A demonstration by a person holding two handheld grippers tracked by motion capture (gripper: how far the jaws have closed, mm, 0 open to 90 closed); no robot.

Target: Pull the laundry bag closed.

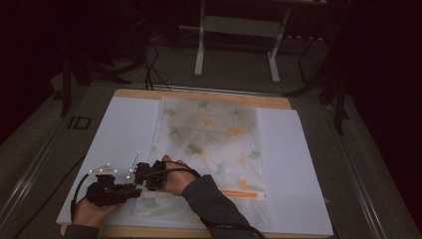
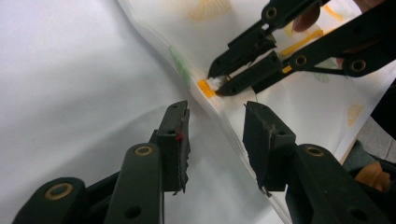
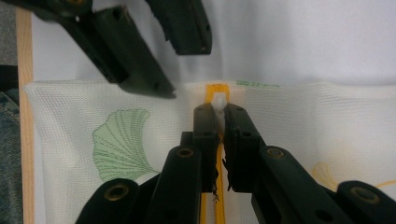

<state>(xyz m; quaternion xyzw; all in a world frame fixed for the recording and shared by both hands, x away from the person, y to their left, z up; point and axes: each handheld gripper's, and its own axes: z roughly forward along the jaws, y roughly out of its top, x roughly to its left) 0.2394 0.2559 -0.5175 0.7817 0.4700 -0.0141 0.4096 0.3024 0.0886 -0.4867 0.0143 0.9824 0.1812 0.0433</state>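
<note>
Mesh pouch point(image 1: 209, 149), white with ginkgo-leaf print and an orange zipper point(image 3: 215, 88), lay flat on the white mat point(image 1: 119, 134) that covered the wooden surface point(image 1: 199, 94); its zipper end sat at your near side, toward the left edge of the pouch. Your right tool point(image 3: 219, 105) had its jaws nearly closed and pinched the small white zipper pull point(image 3: 219, 99) at the end of the orange track; in the left gripper view the same pull point(image 2: 215, 83) showed clamped between those tips. Your left tool point(image 2: 217, 126) stood with its jaws spread apart and gripped nothing; it hovered just beside the pouch's edge, close to the right tool, with the seam running between its jaws.
</note>
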